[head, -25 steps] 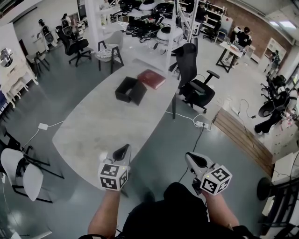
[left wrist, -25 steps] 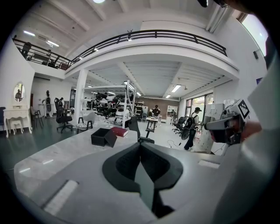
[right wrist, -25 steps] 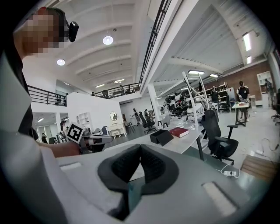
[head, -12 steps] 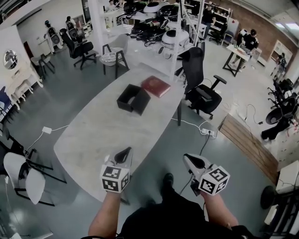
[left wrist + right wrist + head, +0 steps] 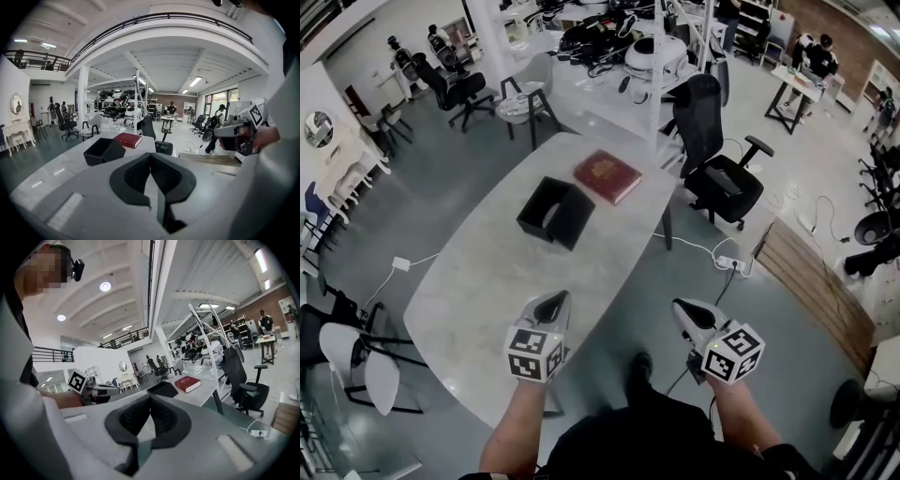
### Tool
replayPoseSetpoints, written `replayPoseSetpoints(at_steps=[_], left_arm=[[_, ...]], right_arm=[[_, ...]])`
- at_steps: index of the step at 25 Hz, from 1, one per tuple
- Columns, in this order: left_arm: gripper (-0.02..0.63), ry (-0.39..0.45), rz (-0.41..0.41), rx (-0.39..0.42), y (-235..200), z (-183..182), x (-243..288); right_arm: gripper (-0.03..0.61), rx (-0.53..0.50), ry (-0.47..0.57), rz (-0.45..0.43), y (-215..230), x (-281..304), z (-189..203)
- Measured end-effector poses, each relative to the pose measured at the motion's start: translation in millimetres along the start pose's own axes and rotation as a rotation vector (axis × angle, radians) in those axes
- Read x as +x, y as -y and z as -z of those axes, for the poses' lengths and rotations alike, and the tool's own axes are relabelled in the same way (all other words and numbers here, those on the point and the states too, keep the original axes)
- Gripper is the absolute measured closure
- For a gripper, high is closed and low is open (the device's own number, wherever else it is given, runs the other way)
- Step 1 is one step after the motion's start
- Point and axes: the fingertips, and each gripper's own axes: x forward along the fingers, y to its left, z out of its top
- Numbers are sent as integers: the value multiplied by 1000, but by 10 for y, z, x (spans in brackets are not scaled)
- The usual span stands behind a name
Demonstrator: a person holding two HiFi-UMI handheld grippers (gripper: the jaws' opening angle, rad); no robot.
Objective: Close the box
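An open black box (image 5: 554,213) stands on the far half of the white oval table (image 5: 478,281). A flat red lid (image 5: 607,176), shaped like a book, lies just beyond it. Both show in the left gripper view, box (image 5: 103,151) and lid (image 5: 128,139), and in the right gripper view, box (image 5: 161,389) and lid (image 5: 187,384). My left gripper (image 5: 551,302) hangs over the table's near edge, shut and empty. My right gripper (image 5: 682,311) is held off the table's right side over the floor, jaws together with nothing between them. Both are far short of the box.
A black office chair (image 5: 717,178) stands at the table's right end. A white chair (image 5: 361,361) is at the near left. A power strip (image 5: 731,263) and a wooden pallet (image 5: 811,281) lie on the floor at right. Cluttered benches (image 5: 619,47) stand behind.
The box, lid and table have slid lower and nearer in the head view as the person has come closer. Both grippers keep the same pose, jaws together.
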Motion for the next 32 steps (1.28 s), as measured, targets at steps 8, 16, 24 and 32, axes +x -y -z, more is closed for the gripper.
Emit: replayPoseSetpoints(at_steps=[8, 16, 24, 32], left_arm=[[603, -41, -75, 29, -17, -327, 685], [603, -78, -120, 52, -209, -375, 818], [601, -113, -97, 70, -591, -268, 1062], [600, -165, -54, 129, -1279, -79, 1212]], right_arm=[[575, -7, 4, -69, 830, 416, -431], [577, 6, 11, -114, 897, 615, -609], [577, -14, -32, -138, 742, 1041, -632], [577, -61, -77, -137, 388, 1640, -754]])
